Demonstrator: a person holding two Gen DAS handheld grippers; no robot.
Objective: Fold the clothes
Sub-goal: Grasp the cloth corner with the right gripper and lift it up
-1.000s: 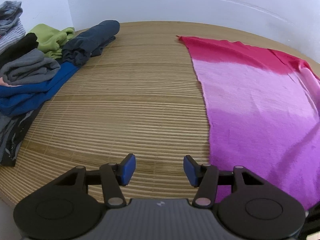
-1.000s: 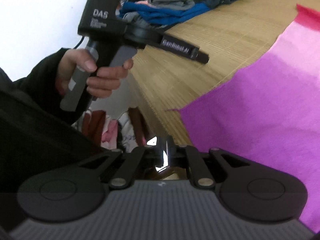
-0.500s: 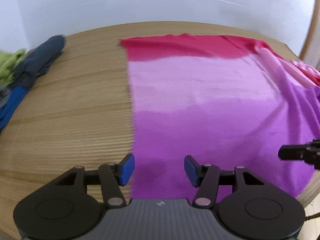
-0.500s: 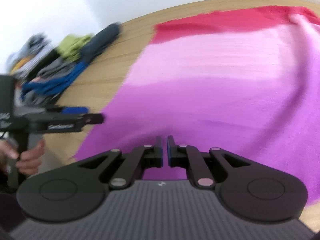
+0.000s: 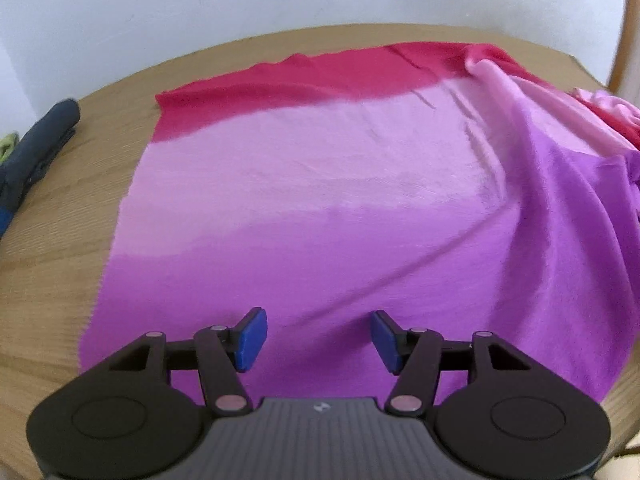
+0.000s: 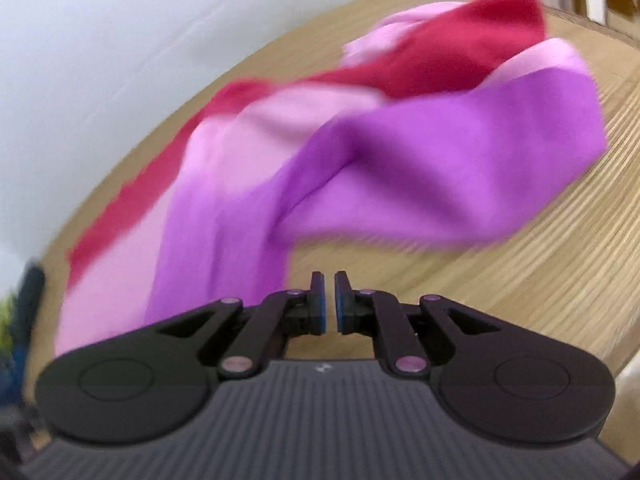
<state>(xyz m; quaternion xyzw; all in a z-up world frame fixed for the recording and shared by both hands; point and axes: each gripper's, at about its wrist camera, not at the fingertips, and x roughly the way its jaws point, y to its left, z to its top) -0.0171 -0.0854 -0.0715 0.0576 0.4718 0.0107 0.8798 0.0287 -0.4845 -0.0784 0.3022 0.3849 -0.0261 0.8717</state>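
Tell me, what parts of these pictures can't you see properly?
- Pink, red and purple cloth, right wrist view: motion blur smears its edges and folds.
- Same cloth, left wrist view: its near edge is hidden behind the left gripper; its bunched right end is cut off by the frame.
- Dark navy folded garment, left wrist view: cut off at the left edge.
- Round wooden table: its near rim is hidden behind the right gripper.

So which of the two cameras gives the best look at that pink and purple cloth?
The left wrist view. There the cloth lies spread across the wooden table, its red, pink and purple bands sharp and its left edge clear. The right wrist view is blurred and shows only its bunched-up end.
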